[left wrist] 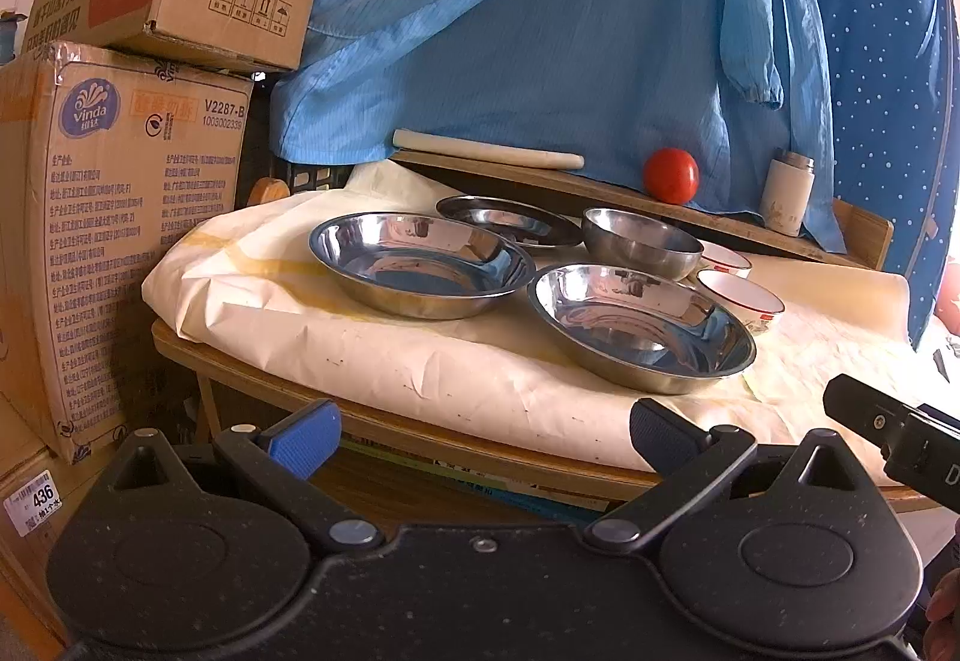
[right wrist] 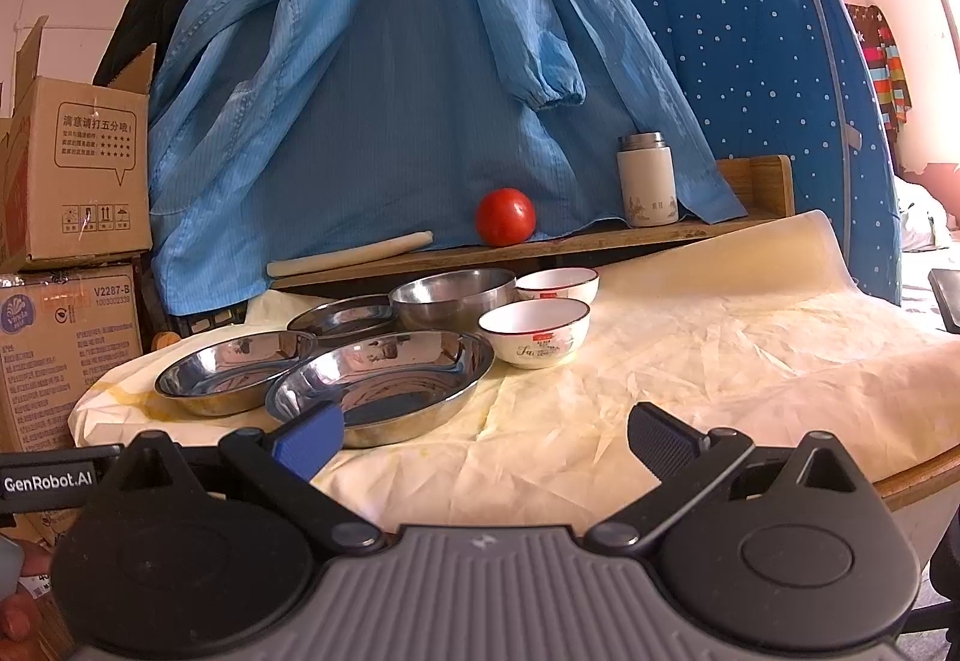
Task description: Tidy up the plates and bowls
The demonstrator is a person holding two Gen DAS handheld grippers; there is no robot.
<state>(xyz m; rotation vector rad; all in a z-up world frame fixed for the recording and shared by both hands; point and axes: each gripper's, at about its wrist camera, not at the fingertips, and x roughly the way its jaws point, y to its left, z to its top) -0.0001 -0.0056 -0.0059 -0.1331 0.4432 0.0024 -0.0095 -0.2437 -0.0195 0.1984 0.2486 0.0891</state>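
Behind steel bowl (left wrist: 642, 241): ceramic bowl (left wrist: 725, 260), half-hidden

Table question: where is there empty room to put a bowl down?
The bare paper right of the white bowls, out to the table's right edge, is free. So is the front strip before the right claw. The left side is crowded with steel plates.

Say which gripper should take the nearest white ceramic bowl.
Right, probably: the right gripper is open, and the nearest white ceramic bowl lies just ahead of it. From the left gripper, steel plates block it.
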